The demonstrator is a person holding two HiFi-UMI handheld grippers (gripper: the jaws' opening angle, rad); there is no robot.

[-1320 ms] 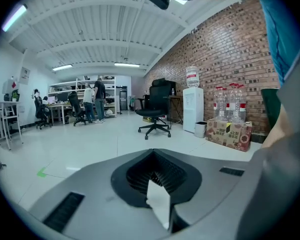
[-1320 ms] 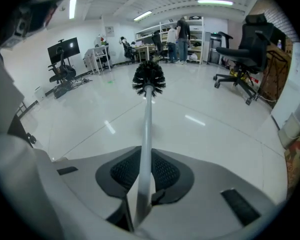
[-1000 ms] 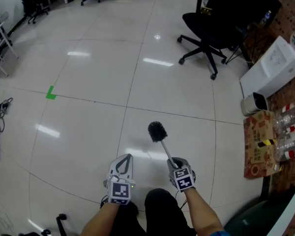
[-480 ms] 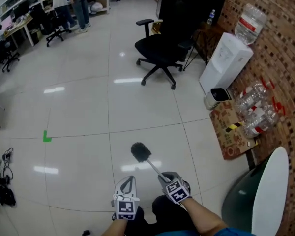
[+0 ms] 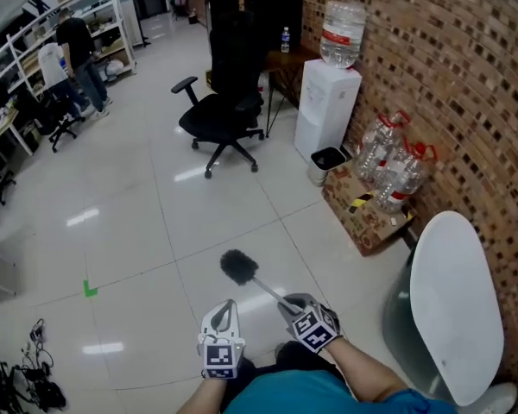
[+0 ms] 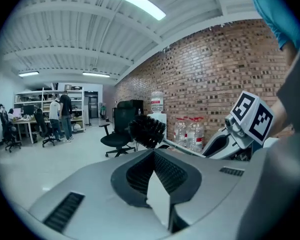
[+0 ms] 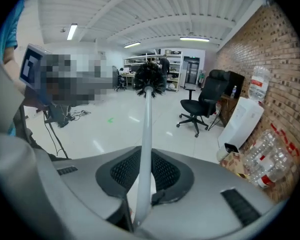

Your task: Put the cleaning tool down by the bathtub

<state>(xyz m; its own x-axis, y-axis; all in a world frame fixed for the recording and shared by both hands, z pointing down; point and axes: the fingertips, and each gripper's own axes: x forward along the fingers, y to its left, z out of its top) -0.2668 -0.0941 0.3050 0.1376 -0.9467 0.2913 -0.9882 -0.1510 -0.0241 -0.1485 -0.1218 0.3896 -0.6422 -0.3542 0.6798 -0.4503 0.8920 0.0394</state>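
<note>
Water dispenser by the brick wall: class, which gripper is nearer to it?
Right. The right gripper, clamped on the brush, is across the floor from the water dispenser; the left gripper sits farther off, leftward.

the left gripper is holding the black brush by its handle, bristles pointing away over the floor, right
Not the left: the right gripper is shut on the brush handle, as the right gripper view shows. The bristles do point away over the floor.

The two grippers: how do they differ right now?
The right gripper is clamped on the brush handle; the left gripper holds nothing, jaws together. The right gripper angles leftward; the left gripper points straight ahead. Both are held side by side.
</note>
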